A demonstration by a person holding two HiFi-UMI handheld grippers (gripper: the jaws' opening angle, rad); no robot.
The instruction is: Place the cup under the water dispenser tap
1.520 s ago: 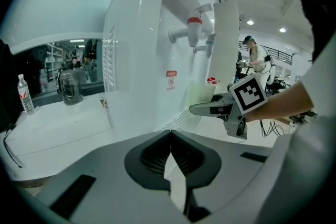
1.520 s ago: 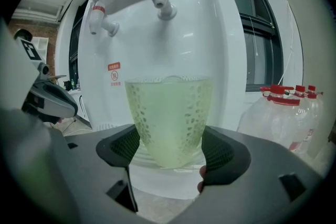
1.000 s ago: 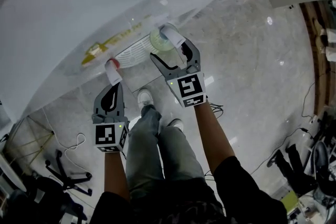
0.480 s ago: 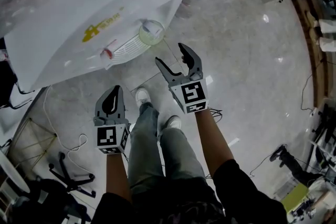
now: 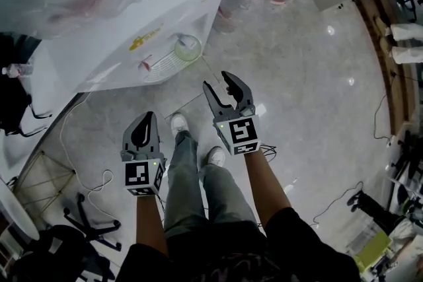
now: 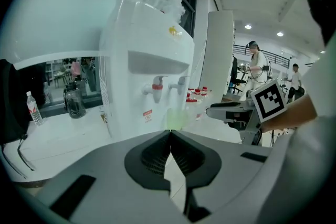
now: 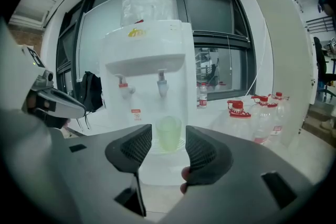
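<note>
Cup (image 5: 188, 47) on dispenser (image 5: 132, 16) tray, under its tap (image 7: 162, 83). Left gripper (image 5: 146, 118): jaws together, empty, clear of dispenser. Right gripper (image 5: 219, 82): jaws apart, closing, nothing between, clear of dispenser

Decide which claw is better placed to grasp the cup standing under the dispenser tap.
Right, probably. The right claw is nearer the cup and faces it squarely; its empty jaws, though closing, are apart. The left claw is shut and farther back.
</note>
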